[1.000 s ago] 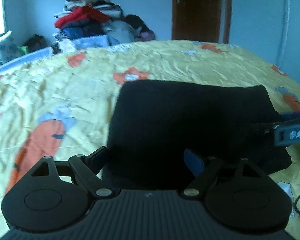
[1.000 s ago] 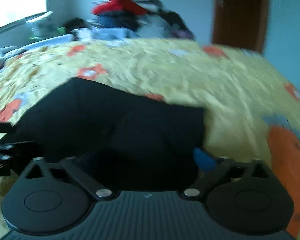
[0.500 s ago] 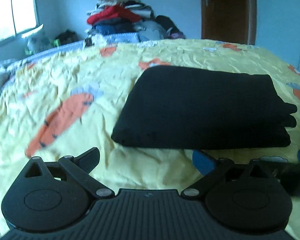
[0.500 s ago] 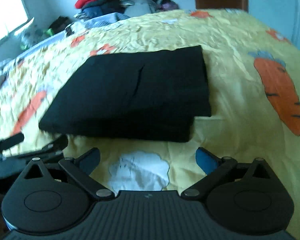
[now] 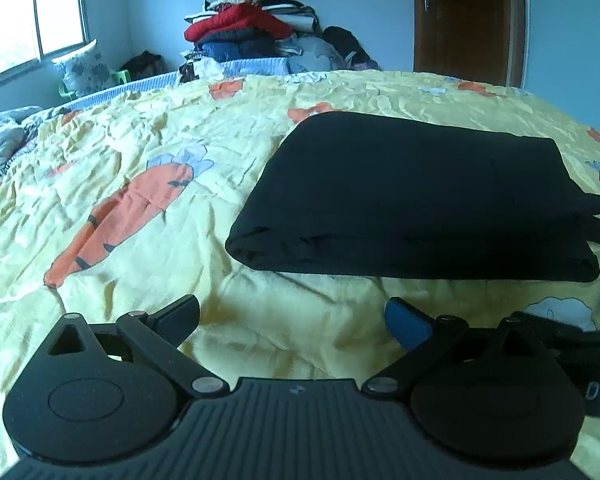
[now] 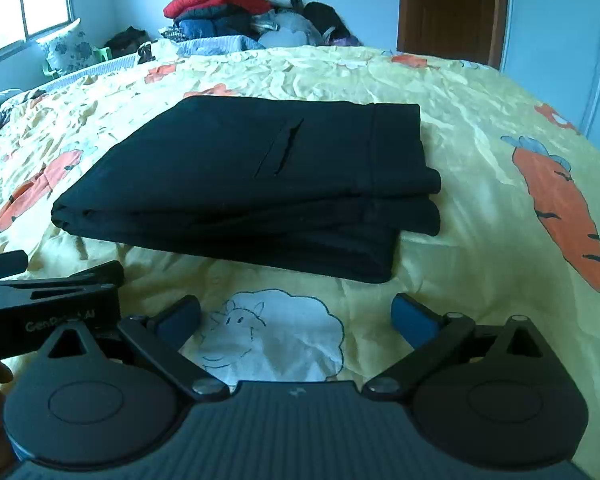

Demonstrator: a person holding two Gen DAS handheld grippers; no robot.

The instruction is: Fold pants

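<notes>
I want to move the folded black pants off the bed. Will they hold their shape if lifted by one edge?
Probably not: the folded pants are soft cloth in loose stacked layers, so they would likely droop and unfold. Pushed, they may drag the wrinkled yellow sheet along.

bed (image 5: 260,128) | yellow carrot-print sheet | folded black pants (image 5: 416,196) on it

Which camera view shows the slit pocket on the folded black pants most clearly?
The right wrist view. There the slit pocket lies open to the camera on the top layer of the folded black pants. In the left wrist view the pants show only as a plain dark surface, with no pocket to make out.
</notes>
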